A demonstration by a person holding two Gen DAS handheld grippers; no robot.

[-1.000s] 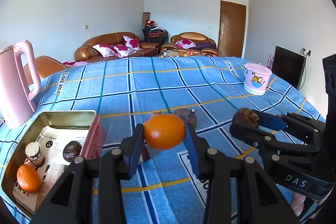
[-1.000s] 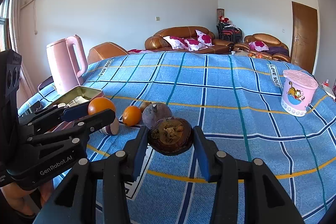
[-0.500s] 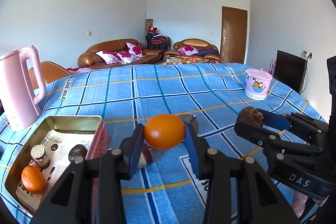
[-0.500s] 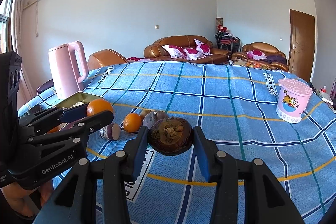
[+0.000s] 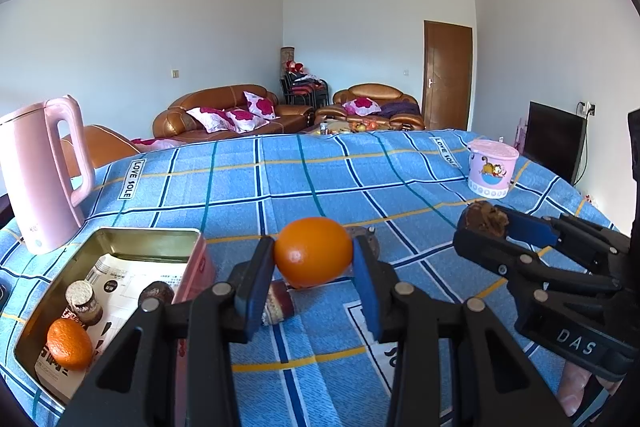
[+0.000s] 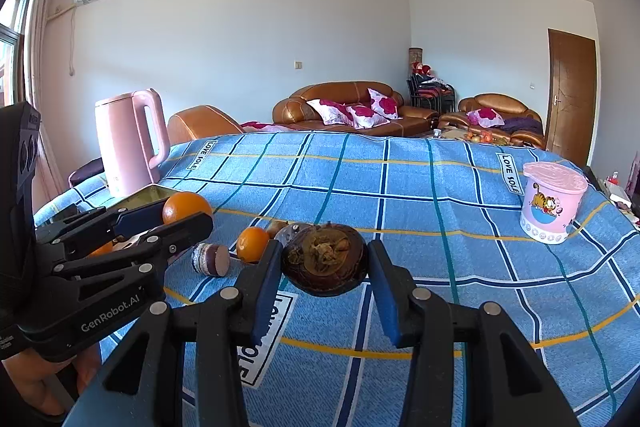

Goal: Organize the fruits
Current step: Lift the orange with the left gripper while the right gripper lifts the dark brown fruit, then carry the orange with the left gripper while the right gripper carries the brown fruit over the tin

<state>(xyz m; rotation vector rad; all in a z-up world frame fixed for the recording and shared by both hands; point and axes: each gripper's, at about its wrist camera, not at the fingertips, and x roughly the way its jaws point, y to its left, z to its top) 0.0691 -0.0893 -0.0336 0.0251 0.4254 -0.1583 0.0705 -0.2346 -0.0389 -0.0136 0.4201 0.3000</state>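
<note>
Glossy round orange, wrinkled brown fruit

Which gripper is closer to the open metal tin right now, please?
Left. The left gripper, clamping an orange, is right beside the tin; the right gripper is farther off.

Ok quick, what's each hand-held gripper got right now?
Left hand-held gripper: closed on the orange.
Right hand-held gripper: closed on the dark brown fruit.
</note>
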